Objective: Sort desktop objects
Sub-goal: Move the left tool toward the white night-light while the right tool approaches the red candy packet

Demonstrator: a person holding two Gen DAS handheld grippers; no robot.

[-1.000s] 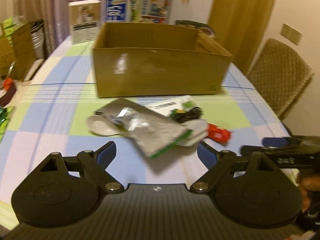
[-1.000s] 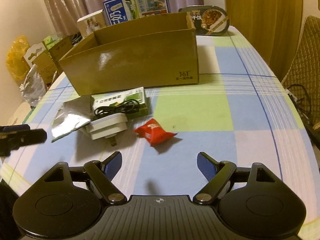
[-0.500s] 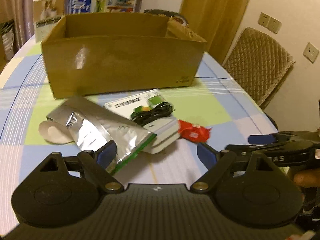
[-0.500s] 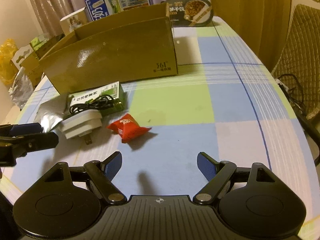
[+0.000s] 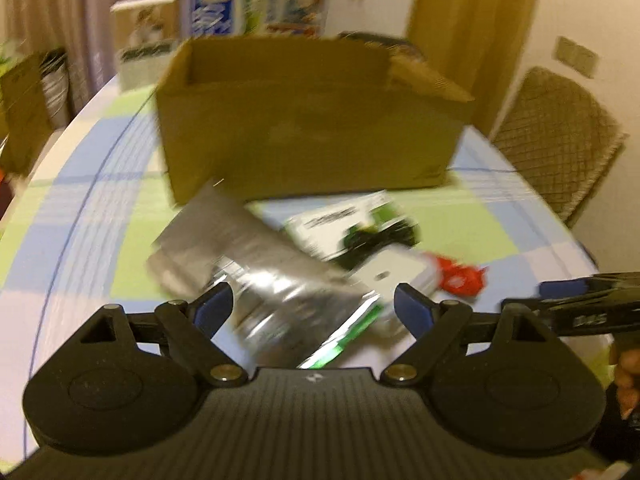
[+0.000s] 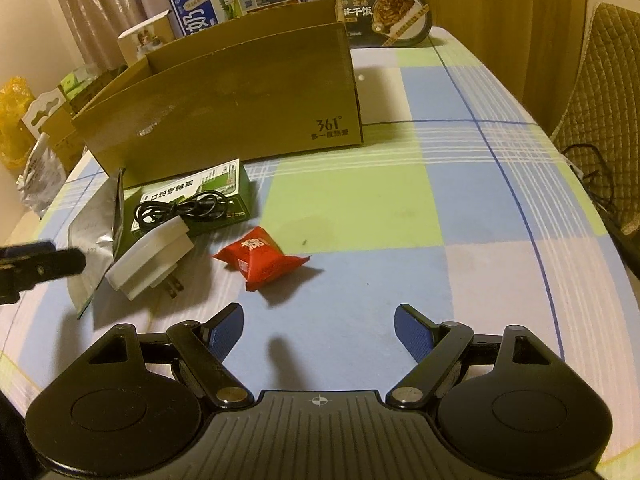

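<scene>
Both your left tongs (image 5: 314,306) and right tongs (image 6: 318,326) are spread and empty; the foil pouch (image 5: 276,284) overlaps the charger (image 6: 150,258), so gripping it may drag that along.

Dim warm light; left view motion-blurred, right sharp, edges bowed.

Black claw (image 6: 318,326), blue pads (image 6: 228,328), brass screws.
</scene>
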